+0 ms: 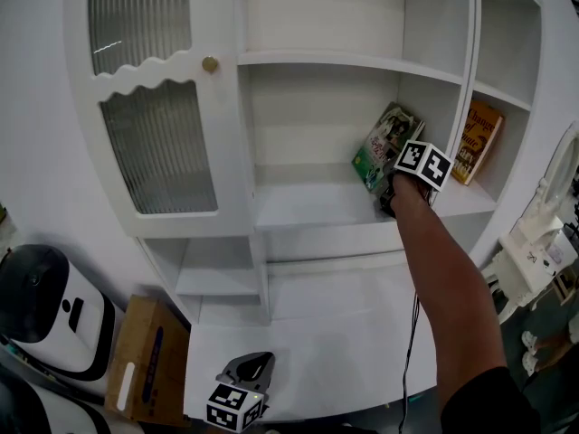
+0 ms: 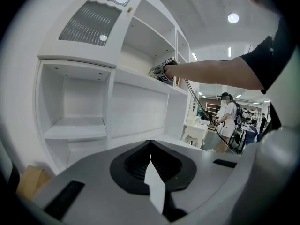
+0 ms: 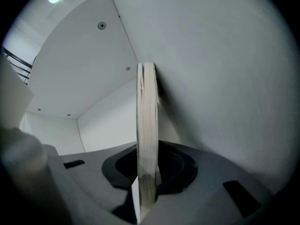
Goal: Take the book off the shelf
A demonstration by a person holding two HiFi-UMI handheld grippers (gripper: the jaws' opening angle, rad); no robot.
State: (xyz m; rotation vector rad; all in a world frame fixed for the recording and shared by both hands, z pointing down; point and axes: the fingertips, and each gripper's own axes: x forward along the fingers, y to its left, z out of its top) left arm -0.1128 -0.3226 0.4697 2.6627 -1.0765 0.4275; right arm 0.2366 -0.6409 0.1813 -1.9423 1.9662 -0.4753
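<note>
White shelf unit (image 1: 344, 60) fills the background, with a ribbed-glass door (image 1: 154, 143) at left and a bare counter (image 1: 344, 351) below. Right gripper (image 3: 146, 191): jaws drawn close and clamped on the book (image 1: 384, 143), one pad on each cover, near its lower end. Nothing else is in the grip. Left gripper (image 1: 256, 365): low over the counter's front edge, jaws together at the tips, holding nothing, well apart from the book. The book has a green cover with a picture on the front. Its pale page edges face the right gripper's camera and look slightly wavy. It stands on the middle shelf at the right end of its compartment, tilted, with its top leaning toward the side wall (image 3: 225, 102). From the right gripper view the book rises straight up out of the jaws, the wall close on its right side. An orange book (image 1: 479, 143) leans in the next compartment to the right, untouched.
</note>
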